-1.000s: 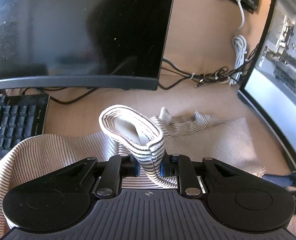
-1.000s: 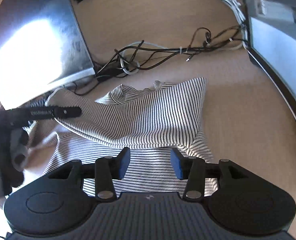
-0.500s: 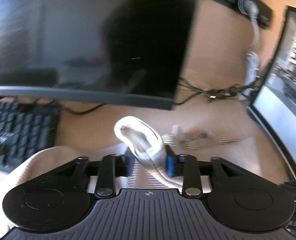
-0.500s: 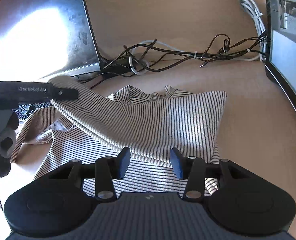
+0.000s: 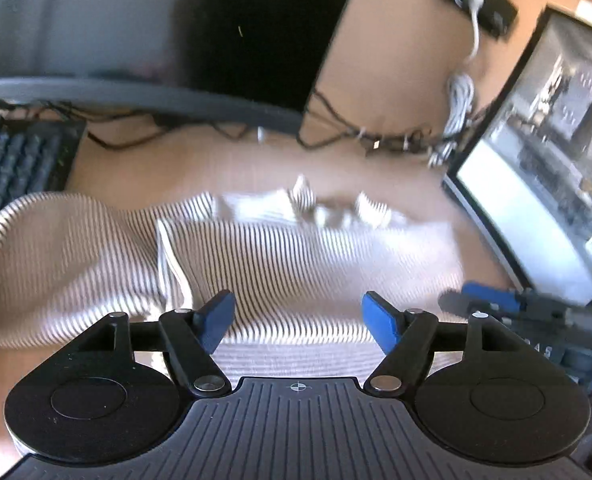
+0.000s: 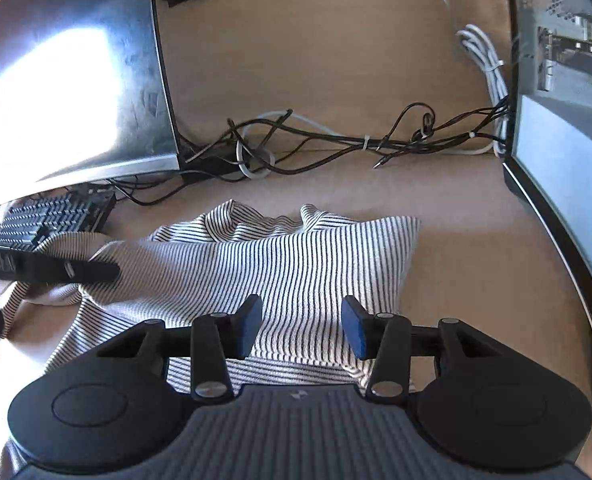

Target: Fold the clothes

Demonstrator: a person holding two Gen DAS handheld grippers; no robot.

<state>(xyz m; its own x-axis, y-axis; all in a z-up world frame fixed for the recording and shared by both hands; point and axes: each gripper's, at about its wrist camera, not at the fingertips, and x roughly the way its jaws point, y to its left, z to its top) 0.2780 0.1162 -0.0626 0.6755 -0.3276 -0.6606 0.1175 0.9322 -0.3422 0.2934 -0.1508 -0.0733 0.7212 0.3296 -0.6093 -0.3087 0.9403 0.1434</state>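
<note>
monitors [image 6: 68, 92], keyboard [image 6: 52, 216] and cables [image 6: 336, 140] crowd your table [image 6: 456, 260]; striped shirt [image 6: 296, 264] lies under both released hand-held grippers, left hand-held gripper [image 5: 298, 320] just opened, right hand-held gripper [image 6: 302, 326] empty.

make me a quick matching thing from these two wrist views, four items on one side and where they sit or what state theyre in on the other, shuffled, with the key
Things:
1. striped garment
2. keyboard
3. cable bundle
4. left gripper

Places or states:
A. strung along the back of the desk, between the two monitors
B. open, nothing between its pads
C. spread on the desk in front of both grippers
D. at the left edge, below the left monitor

Pairs: 1-C, 2-D, 3-A, 4-B
</note>
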